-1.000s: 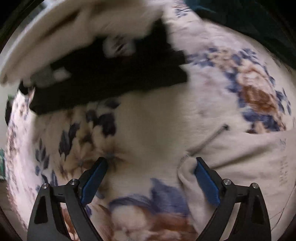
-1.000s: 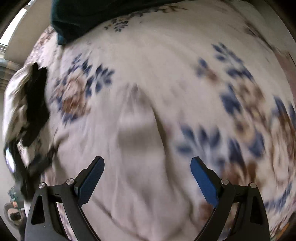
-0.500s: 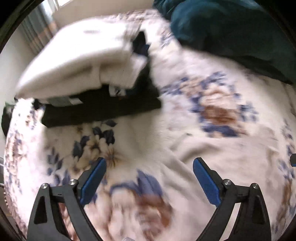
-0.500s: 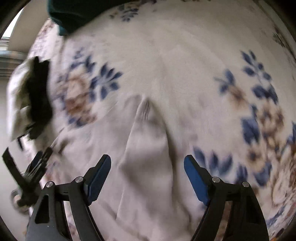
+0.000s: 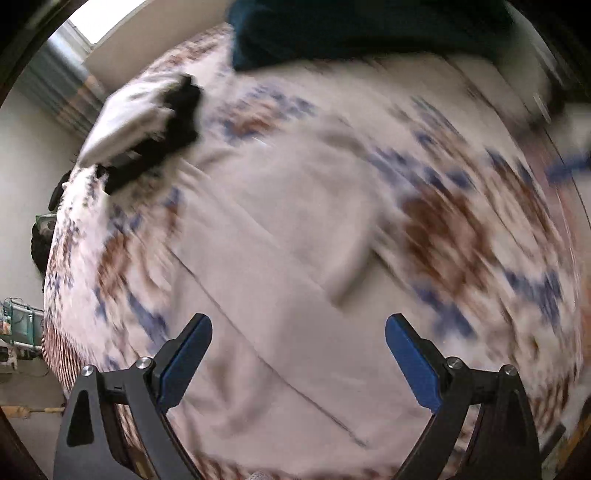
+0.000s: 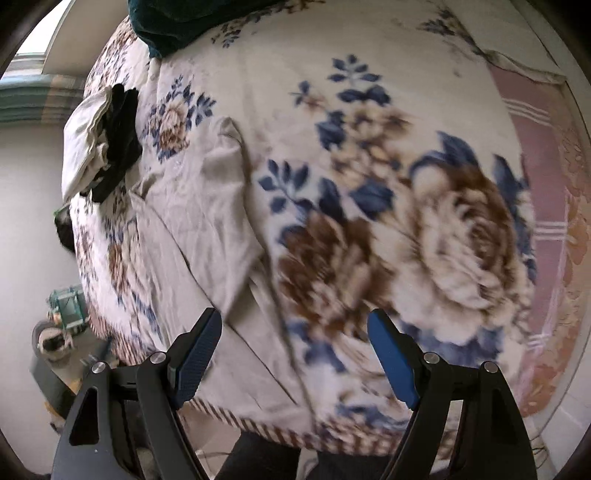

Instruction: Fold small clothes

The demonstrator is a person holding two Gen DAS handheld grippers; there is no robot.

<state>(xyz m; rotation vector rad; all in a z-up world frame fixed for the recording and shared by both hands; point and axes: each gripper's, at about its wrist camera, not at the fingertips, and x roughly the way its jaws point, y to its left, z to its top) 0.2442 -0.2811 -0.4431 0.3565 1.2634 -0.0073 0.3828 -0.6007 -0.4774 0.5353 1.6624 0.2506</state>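
the bed [image 6: 369, 55] filled both views, covered by a cream blanket [image 6: 424, 221] printed with blue and brown flowers. a dark teal bedding heap [image 6: 177, 22] sat at its far end. the task's thing, a pale beige garment [image 6: 207, 206], lay spread flat across the near-left part of the blanket, one narrow end pointing away and its wider part running back toward the near edge of the bed. the left view was badly smeared, so its seams and edges there were hard to place. a pile of folded clothes [image 6: 99, 136], white pieces with a black one against them, rested well apart from it at the far left corner

the left claw [image 5: 297, 350] hung over the middle of the garment with its jaws wide and nothing between them. the right claw [image 6: 293, 343] was also spread wide and empty, poised above the garment's right edge where it met the blanket

judging from this, no fold was under way yet. the risk was a grasp on the wrong layer: the plush blanket lay directly under thin cloth, so a pinch could gather both, dragging the blanket and skewing the fold. a hurried left hand could also miss the edge
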